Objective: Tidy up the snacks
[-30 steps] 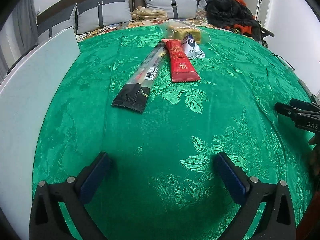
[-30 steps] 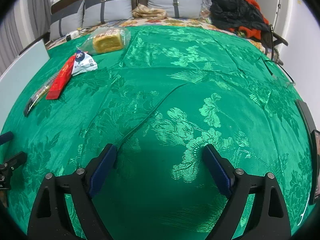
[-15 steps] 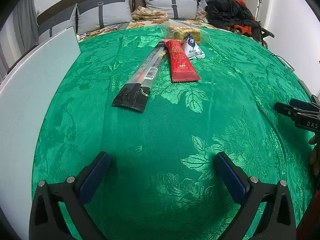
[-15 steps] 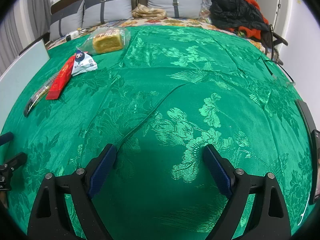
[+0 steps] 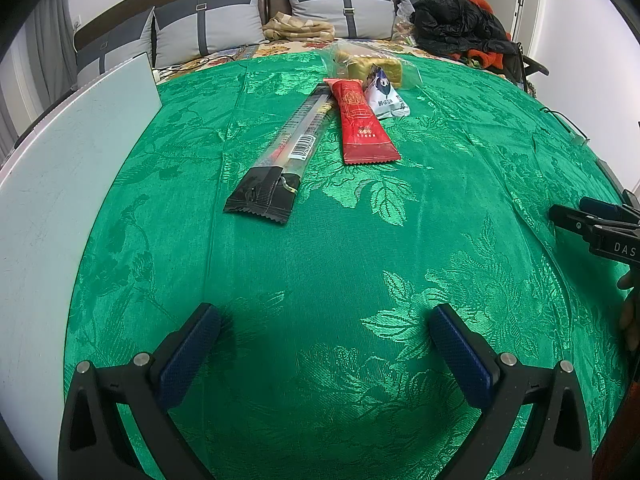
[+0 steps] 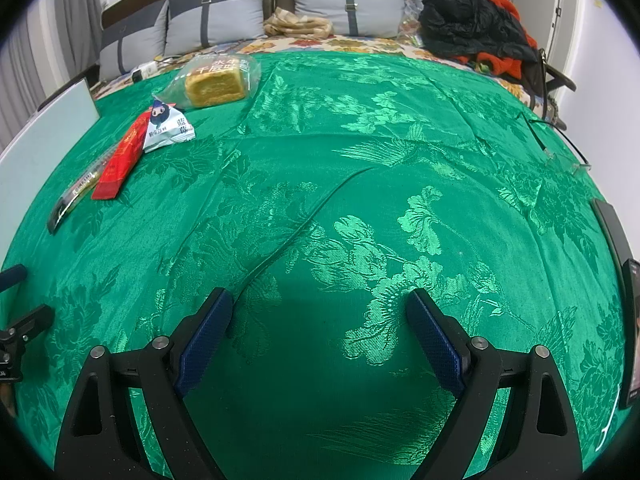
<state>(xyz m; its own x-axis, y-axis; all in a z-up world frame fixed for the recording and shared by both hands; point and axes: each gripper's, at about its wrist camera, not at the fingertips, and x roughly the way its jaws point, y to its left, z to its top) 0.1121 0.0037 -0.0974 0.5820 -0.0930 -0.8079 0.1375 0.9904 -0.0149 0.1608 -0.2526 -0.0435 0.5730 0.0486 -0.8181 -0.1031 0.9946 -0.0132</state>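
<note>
**Green brocade, four snacks, two empty grippers**

Green brocade tablecloth (image 5: 320, 240) lies bare under both tools, and neither holds anything. The left gripper (image 5: 326, 330) hovers low with its jaws spread wide, and so does the right gripper (image 6: 318, 314); that stance suits a start, since no snack has yet been picked.

All four snacks sit ahead of the left gripper, well apart from its fingertips. Nearest is the long clear stick pack with a black end (image 5: 280, 160), lying slantwise, its black end towards the gripper. Just beside it on the right lies the red sachet (image 5: 362, 122), its far end touching the stick pack. Beyond that, the small white blueberry packet (image 5: 386, 98) rests against the bagged bread slice (image 5: 370, 66), which is farthest off.

From the right gripper the same cluster lies far ahead and to the left, so the left tool is the better placed for a first reach, probably at the stick pack. Its flat, thin wrapper may call for a low, edge-on pinch.

A pale board (image 5: 60, 200) stands along the left gripper's left side; whether it is the sorting place cannot be told.
</note>
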